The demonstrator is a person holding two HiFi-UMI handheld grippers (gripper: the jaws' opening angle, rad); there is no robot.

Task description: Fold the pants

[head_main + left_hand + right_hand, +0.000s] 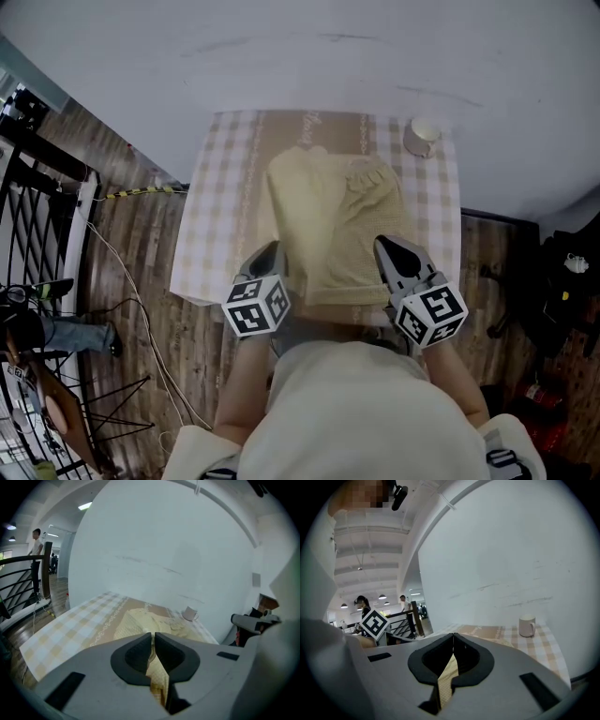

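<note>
On the checked worktop (211, 206), pushed up against a white wall: pale yellow pants (333, 225), laid lengthwise down the middle on a plain tan strip of the cloth, far end near the wall, near end at the worktop's near edge. Smooth on the left half, more crumpled and ruffled on the right half toward the far end. White mug (422, 137) upright at the far right corner, well apart from the pants.

At the near left corner of the pants: left gripper (274, 247), marker cube toward the person, pointing across the worktop and tilted down. Jaws closed almost fully, pinching a fold of the yellow fabric, with a strip of it hanging between the pads and below them in the left gripper view (153, 637). Beyond the jaws in that view, the rest of the pants (140, 620) flat on the cloth and the mug (189, 614) by the wall.

At the near right corner of the pants: right gripper (384, 244), held nearly level. Jaws closed tight on a thin edge of the same fabric (447, 672), seen as a narrow yellow strip between the pads. Mug (527, 626) ahead and to the right in that view.

Both grippers side by side, 1 at each near corner, pants between them. Wooden floor and black railing (37, 216) off to the left of the worktop.
</note>
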